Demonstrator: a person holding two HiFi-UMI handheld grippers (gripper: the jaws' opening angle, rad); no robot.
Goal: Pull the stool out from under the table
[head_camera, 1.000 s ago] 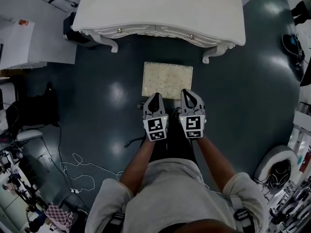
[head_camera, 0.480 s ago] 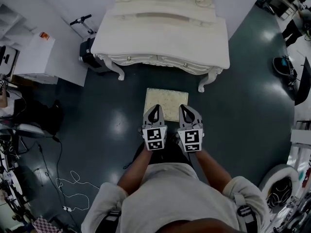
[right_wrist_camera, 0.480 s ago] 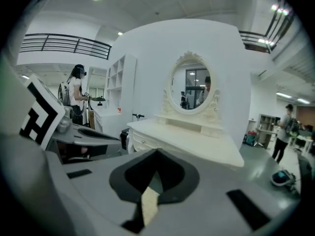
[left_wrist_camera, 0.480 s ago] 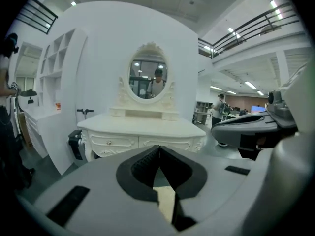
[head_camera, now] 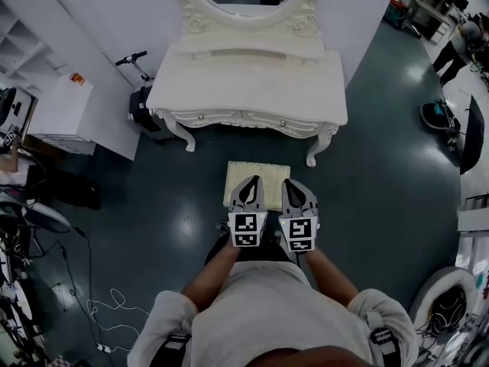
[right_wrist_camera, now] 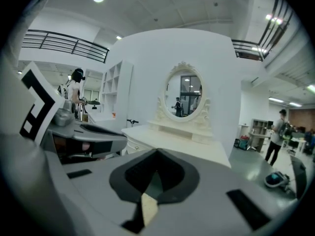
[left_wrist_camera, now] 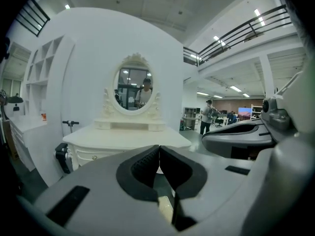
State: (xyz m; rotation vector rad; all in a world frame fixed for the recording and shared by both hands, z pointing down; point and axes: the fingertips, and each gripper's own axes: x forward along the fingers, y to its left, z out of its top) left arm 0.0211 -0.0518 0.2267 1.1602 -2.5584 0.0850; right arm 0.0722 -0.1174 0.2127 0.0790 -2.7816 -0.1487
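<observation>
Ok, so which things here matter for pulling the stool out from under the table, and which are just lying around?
Job: stool, table, left gripper, right gripper, both shut and empty.
Lying about: scooter, floor cables.

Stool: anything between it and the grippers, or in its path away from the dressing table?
Nothing visible. The stool stands on the floor, already clear of the dressing table; left gripper and right gripper, both shut and empty, hang over its near edge.
</observation>
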